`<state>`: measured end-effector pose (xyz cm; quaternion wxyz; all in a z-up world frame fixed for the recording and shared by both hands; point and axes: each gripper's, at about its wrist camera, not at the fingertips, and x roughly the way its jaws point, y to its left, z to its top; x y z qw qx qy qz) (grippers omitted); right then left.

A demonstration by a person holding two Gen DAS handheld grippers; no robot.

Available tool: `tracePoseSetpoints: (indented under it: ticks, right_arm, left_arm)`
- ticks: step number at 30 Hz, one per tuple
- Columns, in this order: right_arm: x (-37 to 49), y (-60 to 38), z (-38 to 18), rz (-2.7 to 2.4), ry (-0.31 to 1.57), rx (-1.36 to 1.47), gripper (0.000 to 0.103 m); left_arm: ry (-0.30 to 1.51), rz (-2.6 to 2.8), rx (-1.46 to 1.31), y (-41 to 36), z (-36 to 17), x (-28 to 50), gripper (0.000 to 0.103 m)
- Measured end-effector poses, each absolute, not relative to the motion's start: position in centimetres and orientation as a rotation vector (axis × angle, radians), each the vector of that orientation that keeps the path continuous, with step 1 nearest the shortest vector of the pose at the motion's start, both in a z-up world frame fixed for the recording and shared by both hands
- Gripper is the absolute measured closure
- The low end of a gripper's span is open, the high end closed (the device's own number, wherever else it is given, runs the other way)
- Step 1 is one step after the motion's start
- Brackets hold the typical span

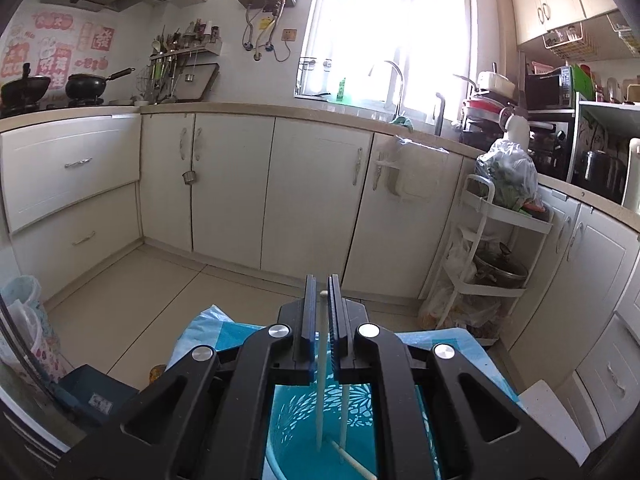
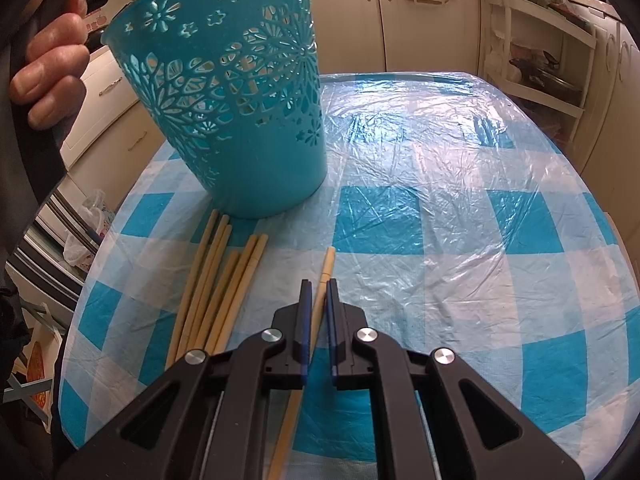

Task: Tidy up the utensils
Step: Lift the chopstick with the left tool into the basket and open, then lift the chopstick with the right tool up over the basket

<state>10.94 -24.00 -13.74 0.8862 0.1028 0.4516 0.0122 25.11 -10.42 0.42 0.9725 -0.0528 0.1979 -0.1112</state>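
Left gripper (image 1: 322,300) is clenched on one pale chopstick (image 1: 320,368), which hangs down through the jaws into the teal basket (image 1: 304,432) right under it; another chopstick already lies across the basket floor. Right gripper (image 2: 318,300) is clamped on a single chopstick (image 2: 325,268) lying on the table, near edge, just right of the loose chopstick pile (image 2: 216,280).

Step in hand, as I read it: dropping chopsticks one at a time into the basket, both hands loaded. Partway done, with about six sticks left in the pile. Next move: left jaws need to let go so the stick falls in; right must lift its stick, tip it upright and carry it over the basket rim, which stands far-left of it. Risk: the stick catching on the cut-out holes or the rim.

Basket sits far-left on the table, just beyond the pile's far ends. A person's hand (image 2: 52,68) shows at far left beside the rim.

Surface: blue-white checked tablecloth (image 2: 440,220) under crinkled clear plastic, likely slippery. Room: small kitchen, cream cabinets (image 1: 312,188), bright window, white trolley (image 1: 492,248) at right, woks on stove far left.
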Motion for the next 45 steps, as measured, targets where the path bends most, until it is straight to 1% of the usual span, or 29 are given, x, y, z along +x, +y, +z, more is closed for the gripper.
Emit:
tracePoseSetpoints:
  ticks: [2, 3, 4, 5, 6, 7, 8, 10, 11, 13, 16, 20, 22, 25, 30, 39, 45]
  right_arm:
    - [10.9, -23.9, -13.7, 0.025, 0.939, 0.213, 0.095]
    - [10.9, -23.9, -13.7, 0.024, 0.939, 0.212, 0.095]
    - [10.9, -23.9, -13.7, 0.025, 0.939, 0.213, 0.095]
    - [10.9, -23.9, -13.7, 0.024, 0.939, 0.212, 0.095]
    - [10.9, -23.8, -13.7, 0.024, 0.939, 0.211, 0.095]
    - [10.9, -23.9, -13.7, 0.024, 0.939, 0.211, 0.095]
    - [10.8, -23.8, -13.7, 0.023, 0.939, 0.211, 0.095]
    - [10.8, -23.7, -13.7, 0.022, 0.939, 0.206, 0.095]
    - [10.8, -23.6, -13.7, 0.021, 0.939, 0.204, 0.094]
    - [10.7, -23.5, -13.6, 0.023, 0.94, 0.199, 0.092]
    - [10.3, -23.2, -13.5, 0.017, 0.942, 0.191, 0.09]
    - [10.0, -22.3, -13.6, -0.007, 0.944, 0.133, 0.091]
    - [10.0, -21.8, -13.6, -0.027, 0.943, 0.088, 0.095]
    - [9.6, -21.8, -13.6, -0.036, 0.942, 0.088, 0.097]
    - [8.2, -22.3, -12.9, -0.051, 0.92, 0.126, 0.097]
    - [5.8, -22.9, -8.7, -0.04, 0.802, 0.209, 0.097]
    - [4.9, -24.2, -3.3, 0.006, 0.617, 0.293, 0.097]
  left_arm:
    - [0.417, -0.231, -0.083, -10.6, 0.1, 24.8, 0.095]
    - [0.426, -0.232, -0.076, -10.5, 0.0, 24.6, 0.091]
    - [0.436, -0.23, -0.07, -10.5, -0.1, 24.4, 0.083]
    - [0.447, -0.224, -0.066, -10.3, -0.2, 24.1, 0.077]
    - [0.45, -0.216, -0.065, -10.1, -0.2, 23.8, 0.064]
    - [0.446, -0.207, -0.066, -9.7, -0.1, 23.3, 0.056]
    - [0.441, -0.202, -0.067, -9.3, 0.0, 22.8, 0.053]
    - [0.44, -0.195, -0.063, -8.4, 0.3, 21.7, 0.044]
    - [0.44, -0.191, -0.062, -8.0, 0.4, 21.2, 0.042]
    - [0.445, -0.184, -0.067, -6.7, 0.7, 19.8, 0.032]
    - [0.45, -0.175, -0.08, -4.6, 0.7, 17.8, 0.023]
    - [0.488, -0.163, -0.078, -2.2, -0.2, 15.7, 0.02]
    - [0.528, -0.165, -0.076, -1.3, -1.4, 14.8, 0.02]
    - [0.587, -0.158, -0.078, -0.3, -3.4, 13.9, 0.02]
    - [0.691, -0.151, -0.094, 1.0, -6.8, 13.0, 0.02]
    - [0.743, -0.146, -0.097, 2.3, -8.6, 12.0, 0.02]
    - [0.769, -0.145, -0.075, 1.7, -9.1, 11.9, 0.02]
